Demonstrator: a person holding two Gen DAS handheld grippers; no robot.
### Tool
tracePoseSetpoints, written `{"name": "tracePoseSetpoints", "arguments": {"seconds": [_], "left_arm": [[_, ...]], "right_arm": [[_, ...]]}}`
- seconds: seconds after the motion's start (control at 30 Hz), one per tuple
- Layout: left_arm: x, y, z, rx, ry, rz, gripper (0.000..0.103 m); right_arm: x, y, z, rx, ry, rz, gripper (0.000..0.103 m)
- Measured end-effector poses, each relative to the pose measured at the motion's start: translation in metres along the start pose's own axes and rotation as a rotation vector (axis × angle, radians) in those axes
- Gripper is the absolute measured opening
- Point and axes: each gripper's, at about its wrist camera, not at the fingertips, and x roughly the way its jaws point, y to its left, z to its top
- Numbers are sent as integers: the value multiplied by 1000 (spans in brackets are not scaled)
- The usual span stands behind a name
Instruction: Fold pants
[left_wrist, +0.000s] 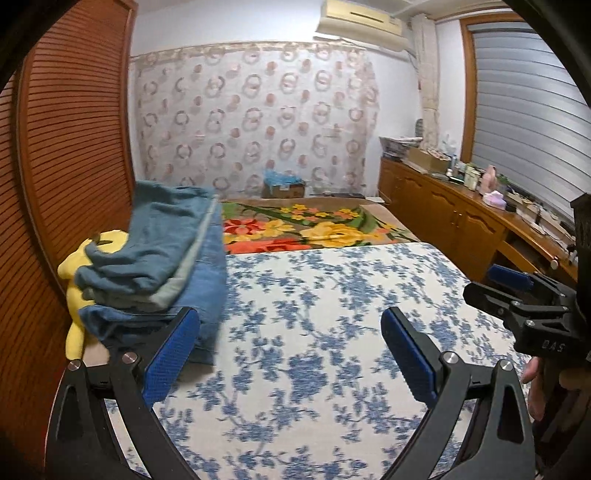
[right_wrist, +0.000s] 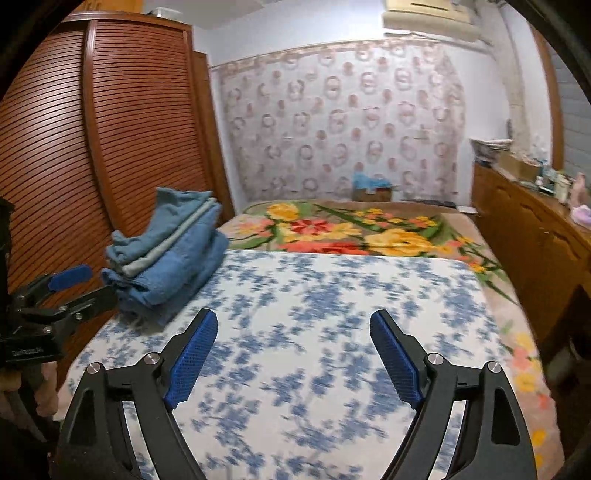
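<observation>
A stack of folded blue pants lies at the left edge of the bed, on the blue-and-white floral cover. It also shows in the right wrist view. My left gripper is open and empty, its left finger right beside the stack. My right gripper is open and empty above the cover, to the right of the stack. The right gripper shows at the right edge of the left wrist view, and the left gripper at the left edge of the right wrist view.
A yellow cloth lies under the stack at the left. A wooden slatted wardrobe stands close to the left. A bright flower blanket covers the far bed. A wooden sideboard with clutter runs along the right.
</observation>
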Motion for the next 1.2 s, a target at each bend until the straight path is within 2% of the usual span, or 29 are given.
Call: {"name": "tracePoseSetpoints", "arguments": {"seconds": [0.23, 0.63, 1.2], "left_arm": [[-7, -27, 12, 3, -9, -66, 99], [-43, -44, 34, 27, -63, -84, 99], [-91, -40, 42, 36, -150, -51, 99]], "right_arm": [[-35, -9, 2, 25, -26, -58, 86], [-89, 1, 13, 24, -110, -98, 86], [-98, 10, -2, 0, -214, -112, 86]]}}
